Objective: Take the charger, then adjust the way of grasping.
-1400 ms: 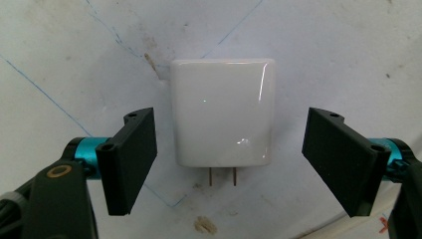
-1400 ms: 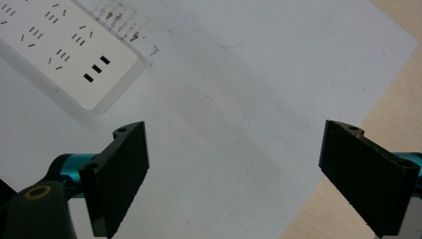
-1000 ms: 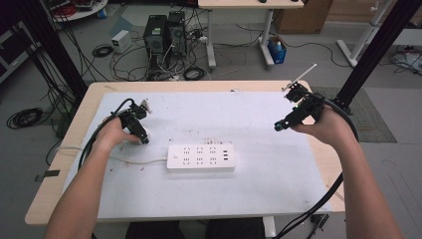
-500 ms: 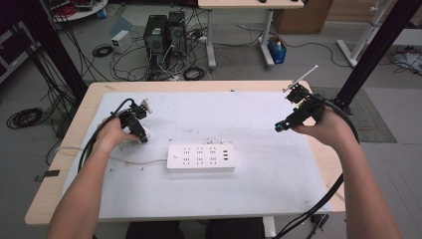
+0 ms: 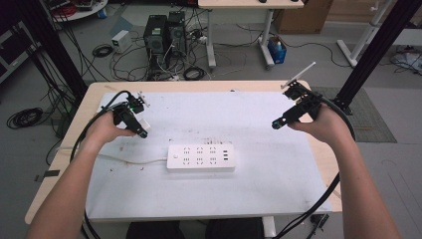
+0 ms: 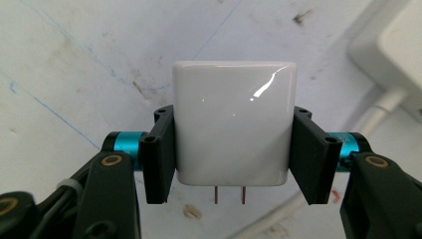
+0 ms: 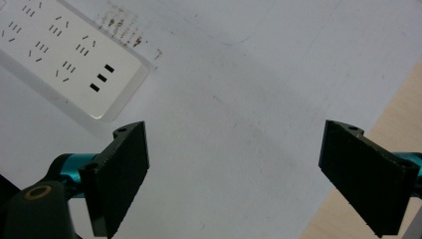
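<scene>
High view, left side: the left gripper sits over the white mat, a small white charger caught at its tip, just up-left of the power strip.
High view, right side: the right gripper hangs above the mat's far right part, well apart from the strip.
High view, strip: lies flat mid-mat, its cord running off left.
Left gripper view: the jaws have just been closing and now clamp the charger by its two sides; two metal prongs poke out below, which the high view does not reveal. It looks clear of the mat.
Right gripper view: jaws spread wide, nothing between them; the strip's socket end lies up-left, and bare wooden table shows at right.
</scene>
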`<state>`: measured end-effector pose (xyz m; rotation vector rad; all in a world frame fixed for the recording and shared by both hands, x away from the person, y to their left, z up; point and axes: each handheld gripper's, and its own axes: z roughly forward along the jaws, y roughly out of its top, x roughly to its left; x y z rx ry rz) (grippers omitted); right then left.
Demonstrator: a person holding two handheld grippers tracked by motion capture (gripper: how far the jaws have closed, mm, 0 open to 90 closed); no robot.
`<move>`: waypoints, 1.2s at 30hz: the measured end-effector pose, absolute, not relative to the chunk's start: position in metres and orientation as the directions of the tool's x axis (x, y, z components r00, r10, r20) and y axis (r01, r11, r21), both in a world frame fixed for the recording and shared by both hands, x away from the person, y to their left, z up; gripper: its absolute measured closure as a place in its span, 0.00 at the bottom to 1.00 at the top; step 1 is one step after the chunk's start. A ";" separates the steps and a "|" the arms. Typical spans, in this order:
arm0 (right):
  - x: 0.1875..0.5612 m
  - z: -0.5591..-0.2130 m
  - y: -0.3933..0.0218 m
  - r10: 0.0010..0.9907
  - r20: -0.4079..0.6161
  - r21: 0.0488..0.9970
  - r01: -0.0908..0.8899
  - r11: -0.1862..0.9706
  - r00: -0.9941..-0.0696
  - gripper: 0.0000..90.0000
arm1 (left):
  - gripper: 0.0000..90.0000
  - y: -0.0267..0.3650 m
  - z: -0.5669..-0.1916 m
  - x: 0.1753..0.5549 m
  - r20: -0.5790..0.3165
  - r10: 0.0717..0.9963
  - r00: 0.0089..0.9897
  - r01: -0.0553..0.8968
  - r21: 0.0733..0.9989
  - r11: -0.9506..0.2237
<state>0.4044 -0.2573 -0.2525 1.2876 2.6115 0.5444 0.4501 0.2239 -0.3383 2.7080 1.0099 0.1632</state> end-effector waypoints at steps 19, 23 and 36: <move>0.407 -0.245 -0.245 0.791 0.007 0.393 0.729 0.561 -0.612 0.13 | 0.47 0.202 -0.250 0.412 0.082 0.613 0.786 0.568 0.299 -0.767; 0.407 -0.243 -0.246 0.798 0.014 0.398 0.735 0.549 -0.603 0.13 | 0.47 0.198 -0.245 0.410 0.095 0.598 0.796 0.546 0.316 -0.776; 0.405 -0.240 -0.234 0.787 0.218 0.422 0.783 0.457 -0.577 0.13 | 0.47 0.150 -0.237 0.398 0.135 0.382 0.914 0.288 0.447 -0.847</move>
